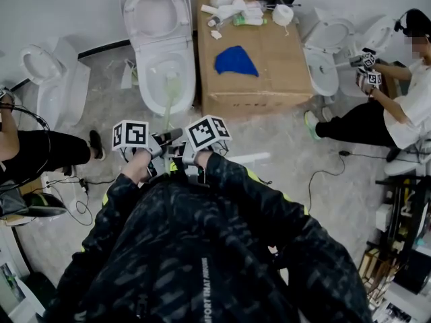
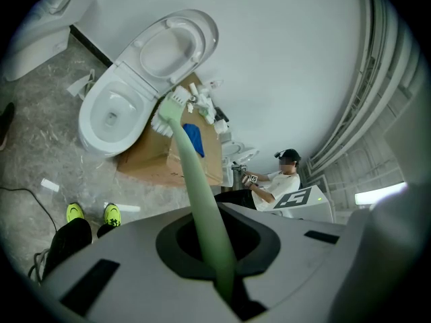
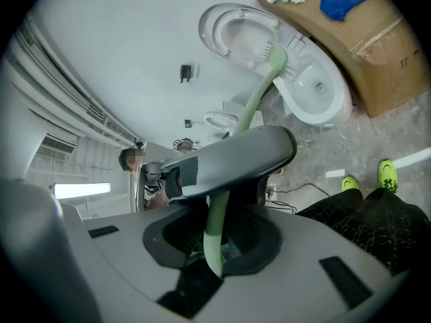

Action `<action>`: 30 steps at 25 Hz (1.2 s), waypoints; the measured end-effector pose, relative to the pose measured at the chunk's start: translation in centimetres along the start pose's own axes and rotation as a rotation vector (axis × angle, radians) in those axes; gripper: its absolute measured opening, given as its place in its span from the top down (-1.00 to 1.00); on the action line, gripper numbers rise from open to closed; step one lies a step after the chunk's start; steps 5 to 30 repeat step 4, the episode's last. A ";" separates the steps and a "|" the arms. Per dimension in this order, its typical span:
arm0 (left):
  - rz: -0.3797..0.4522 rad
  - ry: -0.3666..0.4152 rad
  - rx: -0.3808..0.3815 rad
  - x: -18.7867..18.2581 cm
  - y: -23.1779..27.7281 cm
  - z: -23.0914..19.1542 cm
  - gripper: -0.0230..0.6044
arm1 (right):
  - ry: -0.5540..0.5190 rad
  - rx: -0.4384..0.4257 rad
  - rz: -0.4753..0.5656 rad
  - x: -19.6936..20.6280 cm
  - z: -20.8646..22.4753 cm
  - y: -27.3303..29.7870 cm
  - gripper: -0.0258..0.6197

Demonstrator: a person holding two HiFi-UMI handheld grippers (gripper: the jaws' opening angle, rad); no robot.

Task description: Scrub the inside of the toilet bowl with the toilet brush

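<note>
Brush in left gripper, right gripper

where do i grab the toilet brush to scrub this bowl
The toilet brush handle's near end, from the person's side: its long, slim shaft fits the jaws, bristles toward the toilet bowl. The left gripper and right gripper are shut there.

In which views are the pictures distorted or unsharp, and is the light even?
Head view: even, soft light, sharp, mild bending near the edges. Left gripper view: strong fisheye with dark corners; the toilet brush handle is soft close to the lens, while the toilet bowl is sharp; a lamp is overexposed at the right. Right gripper view: same fisheye; a lamp glares at the left.
</note>
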State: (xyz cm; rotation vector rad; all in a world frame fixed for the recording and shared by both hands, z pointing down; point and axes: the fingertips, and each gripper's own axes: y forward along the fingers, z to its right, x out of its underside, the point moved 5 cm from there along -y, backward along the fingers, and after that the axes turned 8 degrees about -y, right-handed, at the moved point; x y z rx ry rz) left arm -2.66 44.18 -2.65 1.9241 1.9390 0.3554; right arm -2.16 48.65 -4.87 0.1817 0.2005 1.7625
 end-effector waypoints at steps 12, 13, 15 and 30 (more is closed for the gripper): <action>0.006 -0.001 0.030 3.4 -6.0 0.4 0.90 | -0.010 0.026 -0.004 4.1 -4.3 3.6 0.70; 0.006 -0.001 0.030 3.4 -6.0 0.4 0.90 | -0.010 0.026 -0.004 4.1 -4.3 3.6 0.70; 0.006 -0.001 0.030 3.4 -6.0 0.4 0.90 | -0.010 0.026 -0.004 4.1 -4.3 3.6 0.70; 0.006 -0.001 0.030 3.4 -6.0 0.4 0.90 | -0.010 0.026 -0.004 4.1 -4.3 3.6 0.70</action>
